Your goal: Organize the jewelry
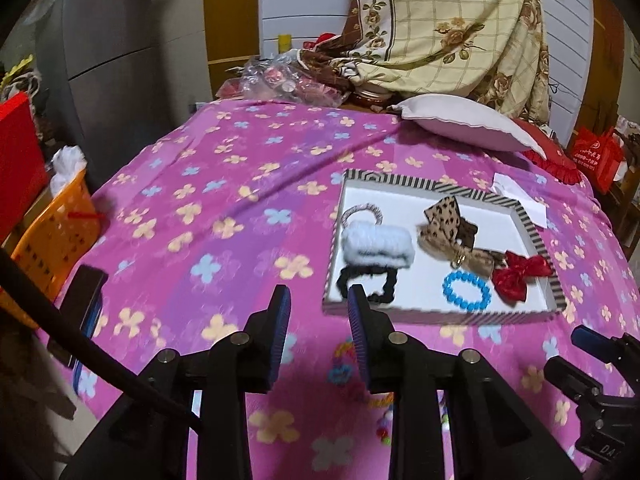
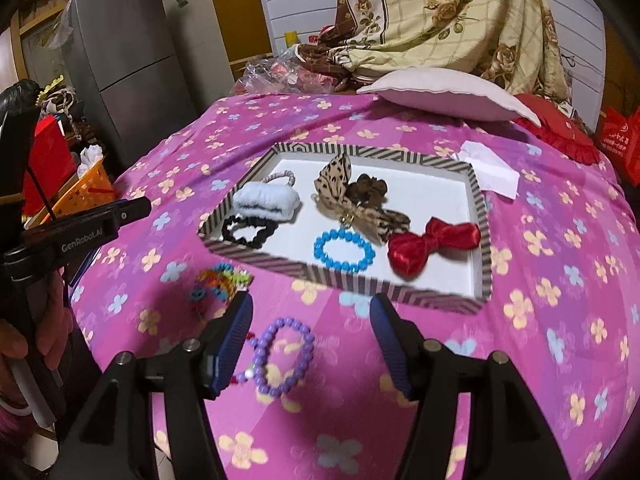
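A striped-rim tray lies on the pink flowered bedspread. It holds a white fluffy scrunchie, a black scrunchie, a blue bead bracelet, a red bow and a leopard bow. In front of the tray, a purple bead bracelet lies on the cloth between the open fingers of my right gripper, untouched. A multicoloured bracelet lies just left of it. My left gripper hovers open and empty at the near left corner of the tray.
A pale pillow and a white folded paper lie beyond the tray. An orange basket and a dark phone-like slab sit at the bed's left edge. Heaped blankets and a grey fridge stand behind.
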The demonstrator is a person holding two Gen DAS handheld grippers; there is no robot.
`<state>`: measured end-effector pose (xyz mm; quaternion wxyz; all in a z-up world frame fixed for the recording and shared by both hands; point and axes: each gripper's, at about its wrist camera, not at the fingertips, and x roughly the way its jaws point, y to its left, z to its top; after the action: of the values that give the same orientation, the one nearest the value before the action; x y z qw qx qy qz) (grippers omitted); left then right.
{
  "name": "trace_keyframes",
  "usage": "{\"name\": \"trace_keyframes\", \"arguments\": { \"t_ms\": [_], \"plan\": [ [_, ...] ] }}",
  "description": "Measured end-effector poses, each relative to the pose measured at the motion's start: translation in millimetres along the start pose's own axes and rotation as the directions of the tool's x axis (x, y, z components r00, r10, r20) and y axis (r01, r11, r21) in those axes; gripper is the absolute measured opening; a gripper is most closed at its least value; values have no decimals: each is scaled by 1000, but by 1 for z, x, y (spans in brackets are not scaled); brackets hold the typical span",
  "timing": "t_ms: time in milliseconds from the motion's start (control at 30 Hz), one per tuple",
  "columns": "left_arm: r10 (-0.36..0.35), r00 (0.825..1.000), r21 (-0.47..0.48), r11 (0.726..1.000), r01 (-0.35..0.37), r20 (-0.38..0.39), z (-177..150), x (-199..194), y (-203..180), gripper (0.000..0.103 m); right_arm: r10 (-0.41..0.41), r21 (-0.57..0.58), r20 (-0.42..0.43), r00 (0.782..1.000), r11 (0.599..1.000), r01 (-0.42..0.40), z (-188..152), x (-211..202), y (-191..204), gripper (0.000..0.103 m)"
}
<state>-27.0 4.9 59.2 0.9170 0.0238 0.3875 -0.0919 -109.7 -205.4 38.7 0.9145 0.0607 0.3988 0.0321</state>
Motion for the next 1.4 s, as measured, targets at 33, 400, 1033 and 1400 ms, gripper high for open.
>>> {"name": "trace_keyframes", "arguments": {
  "t_ms": [33, 400, 1033, 1400],
  "plan": [
    [-1, 1000, -2, 1000, 1, -4, -3, -1, 2, 30, 0, 1, 0, 1000, 1000, 0, -3, -2, 1, 67],
    [7, 1000, -13, 1000, -7, -23, -33, -22, 13, 30, -15, 11, 0, 1000, 1000, 15, -31, -22, 2, 70],
    [-99, 982, -148, 986, 76, -159, -61, -1, 57, 32, -6, -16, -43, 999, 1000, 5, -49, 0, 15, 70],
    [-191, 959, -151, 975, 161, -211, -58, 35, 40, 34, -32, -50, -102, 994, 998, 27, -51, 45, 13, 53]
  ]
}}
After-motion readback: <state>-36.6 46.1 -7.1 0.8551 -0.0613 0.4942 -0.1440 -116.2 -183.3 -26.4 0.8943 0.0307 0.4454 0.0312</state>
